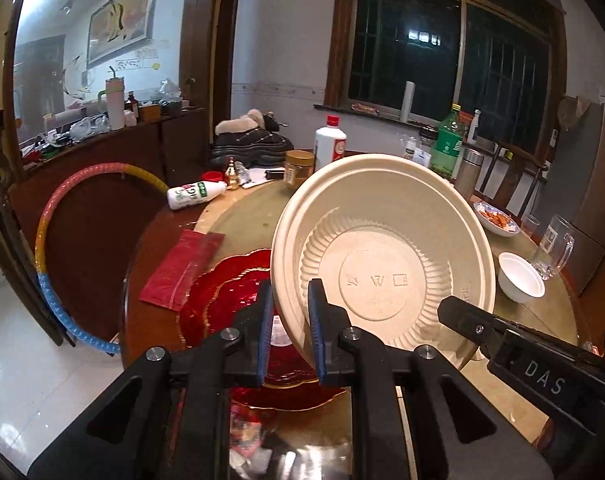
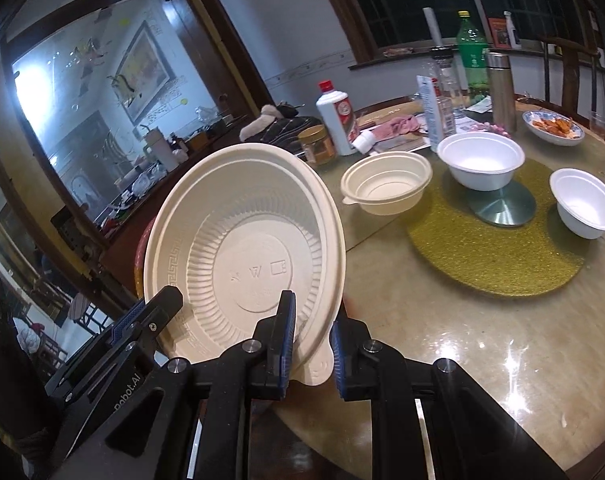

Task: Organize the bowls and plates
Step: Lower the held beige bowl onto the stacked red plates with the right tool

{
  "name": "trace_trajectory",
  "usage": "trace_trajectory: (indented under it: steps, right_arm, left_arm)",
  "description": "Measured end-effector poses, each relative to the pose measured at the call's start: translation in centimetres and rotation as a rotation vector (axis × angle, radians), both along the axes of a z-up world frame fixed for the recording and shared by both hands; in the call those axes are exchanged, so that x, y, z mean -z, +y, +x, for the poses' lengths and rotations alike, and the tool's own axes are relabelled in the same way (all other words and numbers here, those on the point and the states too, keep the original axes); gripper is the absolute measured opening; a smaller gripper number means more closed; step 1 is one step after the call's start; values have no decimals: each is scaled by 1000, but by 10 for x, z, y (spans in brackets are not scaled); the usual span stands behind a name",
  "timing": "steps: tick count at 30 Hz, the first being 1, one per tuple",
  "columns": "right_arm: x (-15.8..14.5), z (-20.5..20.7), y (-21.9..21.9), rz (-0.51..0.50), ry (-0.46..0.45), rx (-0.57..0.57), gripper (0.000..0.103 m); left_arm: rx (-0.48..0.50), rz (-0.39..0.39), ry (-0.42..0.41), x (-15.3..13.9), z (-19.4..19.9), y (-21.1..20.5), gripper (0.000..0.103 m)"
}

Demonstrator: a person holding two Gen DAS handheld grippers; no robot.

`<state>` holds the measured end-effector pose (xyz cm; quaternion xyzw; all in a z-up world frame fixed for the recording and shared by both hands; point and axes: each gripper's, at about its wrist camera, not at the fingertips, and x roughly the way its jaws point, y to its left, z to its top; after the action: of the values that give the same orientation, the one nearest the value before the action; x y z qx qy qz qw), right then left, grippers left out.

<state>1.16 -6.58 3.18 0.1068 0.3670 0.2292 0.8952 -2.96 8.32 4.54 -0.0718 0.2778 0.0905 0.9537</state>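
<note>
Both grippers hold one large beige plastic bowl [image 1: 386,256] tilted on edge above the table, its inside facing the cameras. My left gripper [image 1: 290,320] is shut on its left rim. My right gripper [image 2: 310,336] is shut on its right rim near the tab; the bowl also shows in the right wrist view [image 2: 246,252]. Red scalloped plates [image 1: 230,300] lie stacked beneath. A second beige bowl [image 2: 386,188], a large white bowl [image 2: 482,160] and a small white bowl [image 2: 586,202] stand on the table.
A gold round mat [image 2: 482,256] with a metal disc [image 2: 506,208] lies mid-table. Bottles, a jar [image 2: 316,146], a steel flask [image 2: 500,88], a dish of food [image 2: 552,126] and glasses [image 1: 554,246] crowd the far side. A red packet [image 1: 182,268] and hoop [image 1: 46,240] are at left.
</note>
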Motion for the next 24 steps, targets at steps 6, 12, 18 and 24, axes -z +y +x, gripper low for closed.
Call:
trace_trajectory:
  steps: [6, 12, 18, 24]
  right_arm:
    - [1, -4, 16, -6, 2, -26, 16]
    - [3, -6, 29, -20, 13, -43, 16]
    - [9, -7, 38, -32, 27, -55, 16]
    - [15, -2, 48, -40, 47, -62, 17]
  left_arm:
    - [-24, -5, 2, 1, -6, 13, 15]
    - [-42, -13, 17, 5, -11, 24, 14]
    - [-46, -34, 33, 9, -16, 35, 14]
    - [-53, -60, 56, 12, -12, 44, 15]
